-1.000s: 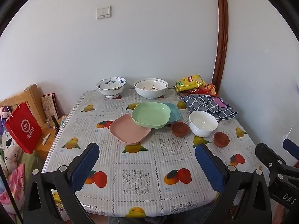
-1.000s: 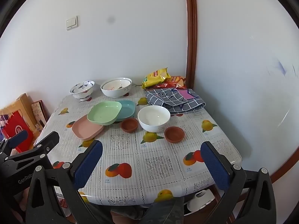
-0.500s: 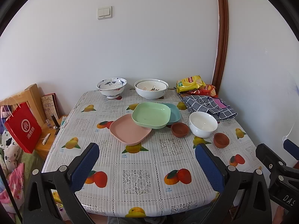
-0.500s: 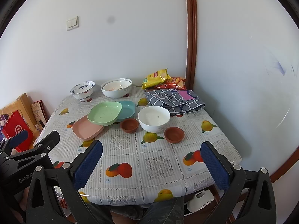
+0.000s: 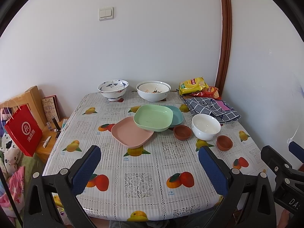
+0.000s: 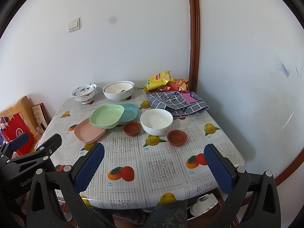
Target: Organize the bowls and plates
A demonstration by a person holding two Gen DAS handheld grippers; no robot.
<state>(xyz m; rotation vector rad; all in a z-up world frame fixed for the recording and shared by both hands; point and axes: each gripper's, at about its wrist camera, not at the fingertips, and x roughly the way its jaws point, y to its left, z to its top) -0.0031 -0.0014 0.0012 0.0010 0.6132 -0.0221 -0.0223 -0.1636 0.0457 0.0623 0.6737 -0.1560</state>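
- I hold my left gripper and right gripper over the table's near edge, jaws wide apart, empty.
- The green plate overlaps the pink plate and teal plate mid-table.
- The white bowl sits between two brown bowls.

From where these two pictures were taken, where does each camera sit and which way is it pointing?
Left wrist view: sits on the left gripper, held back from the near edge of the table, looking across it to the wall; its two blue-padded fingers show, open, with the right gripper at the right edge.
Right wrist view: sits on the right gripper, facing the same way from further right; its open fingers show, the left gripper at left, a trouser leg below.
Both share the green plate and white bowl.
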